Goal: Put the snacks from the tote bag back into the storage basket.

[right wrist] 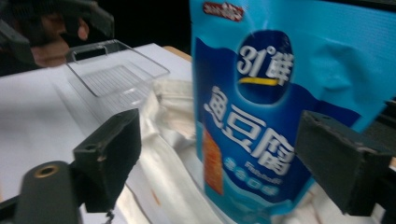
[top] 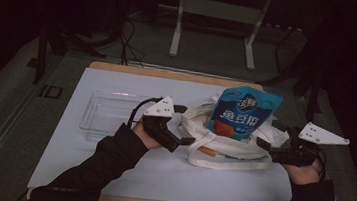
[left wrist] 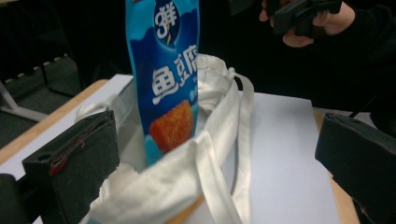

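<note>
Dim room, dark floor and metal stand legs behind, and a flat white board [top: 158, 174] is lying across the wooden table. On it, a soft cream cloth tote bag [top: 222, 148] is slumping in folds, long straps trailing toward the person. Standing upright in its mouth is a glossy blue foil snack pouch [top: 244, 112] with white lettering and an orange picture, lower end sunk into the cloth, top poking well above.

Both tools are flanking the bag. Left gripper [left wrist: 210, 154] is hovering just beside the near rim, jaws standing wide apart, gripping nothing. Right gripper [right wrist: 224, 154] is facing the pouch, jaws likewise spread, pouch between them but not pinched.

Looks like bagging is under way. To do it well, one gripper should be holding the limp rim open while the other is nudging the slippery, crinkly pouch down, gently, since foil slides.

Further left, a clear rigid plastic tray [top: 107, 113] is sitting empty.
</note>
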